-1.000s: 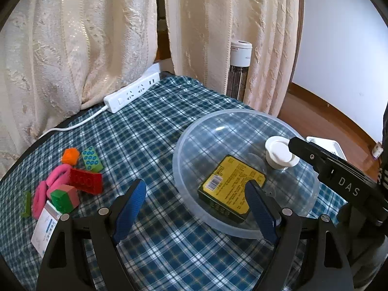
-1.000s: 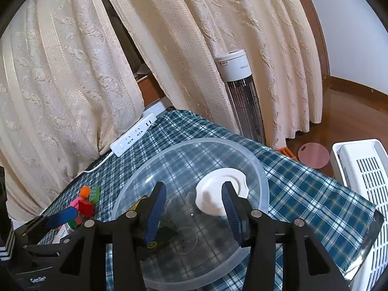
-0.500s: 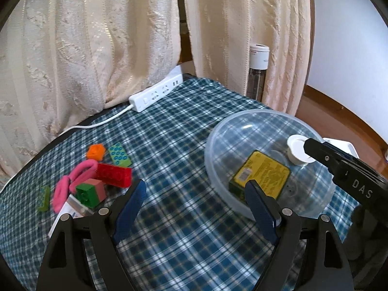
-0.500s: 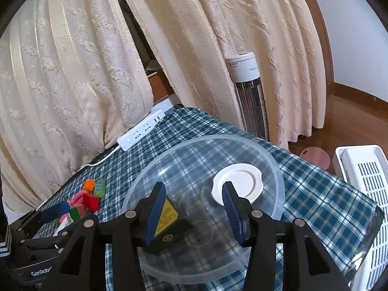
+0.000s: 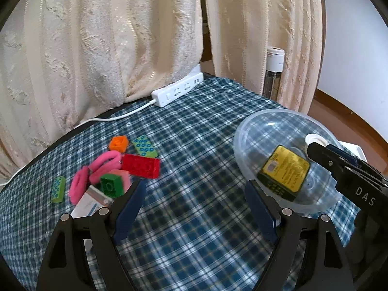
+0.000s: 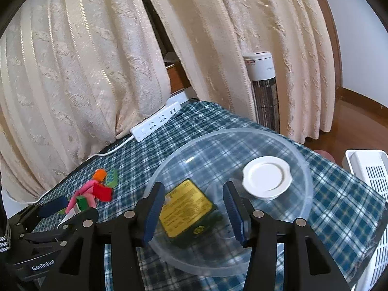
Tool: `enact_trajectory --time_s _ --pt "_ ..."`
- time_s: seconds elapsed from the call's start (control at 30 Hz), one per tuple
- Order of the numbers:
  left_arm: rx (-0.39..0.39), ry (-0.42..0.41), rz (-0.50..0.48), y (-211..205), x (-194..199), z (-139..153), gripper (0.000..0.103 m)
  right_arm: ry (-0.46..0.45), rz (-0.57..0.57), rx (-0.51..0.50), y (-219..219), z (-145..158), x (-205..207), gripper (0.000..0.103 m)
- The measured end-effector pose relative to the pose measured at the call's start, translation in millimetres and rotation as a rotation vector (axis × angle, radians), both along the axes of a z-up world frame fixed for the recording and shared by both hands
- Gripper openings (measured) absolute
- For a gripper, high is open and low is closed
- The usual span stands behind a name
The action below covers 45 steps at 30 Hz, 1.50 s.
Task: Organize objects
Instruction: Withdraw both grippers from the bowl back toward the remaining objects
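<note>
A clear plastic bowl [image 6: 306, 167] stands on the checked tablecloth and holds a yellow-labelled box [image 6: 186, 206] and a white lid [image 6: 266, 177]. My right gripper [image 6: 194, 214] hovers open over the bowl's near side, with nothing between its fingers. In the left wrist view the bowl [image 5: 245, 131] is at the right, and the right gripper's black body [image 5: 344, 172] reaches over it. My left gripper [image 5: 195, 208] is open over bare cloth. To its left lie a red brick [image 5: 141, 166], an orange block [image 5: 118, 143], a green block [image 5: 110, 185], a pink hair tie [image 5: 104, 162] and a white card [image 5: 87, 205].
A white power strip [image 5: 177, 92] and its cord lie at the table's far edge under cream curtains. A tower heater [image 6: 263, 84] stands behind the table. A white slatted basket [image 6: 363, 169] sits off the right edge. A small green brick [image 5: 58, 189] lies at the far left.
The left gripper's view has swung left: the bowl slid to the right and the toy pile came nearer. The right gripper has drawn back from the bowl, so the yellow box now shows between its fingers.
</note>
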<state>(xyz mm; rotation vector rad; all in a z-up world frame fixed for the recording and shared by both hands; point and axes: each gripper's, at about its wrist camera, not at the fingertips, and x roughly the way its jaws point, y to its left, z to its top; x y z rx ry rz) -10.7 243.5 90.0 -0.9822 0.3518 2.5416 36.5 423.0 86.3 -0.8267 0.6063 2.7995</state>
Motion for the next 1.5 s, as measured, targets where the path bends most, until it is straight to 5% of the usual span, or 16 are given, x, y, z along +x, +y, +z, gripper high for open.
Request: enact_trajectory --time_s 0.5,0.97,1.5 --pt "-0.017 0.010 0.101 -50.9 -8.5 -2.0 0.085 -0.018 0.073 0.027 -45.1 3.5 -17.6 0.054" --pt "0.028 -0.036 0.199 -105.1 -26.3 -11.6 0.085 -0.026 0.188 0.084 -92.7 13.8 -42.2 0.070" --pt "0.049 -0.074 0.274 -150.5 -40.5 -21.2 0.085 -0.086 0.303 0.073 -134.9 4.8 -76.8 0.072"
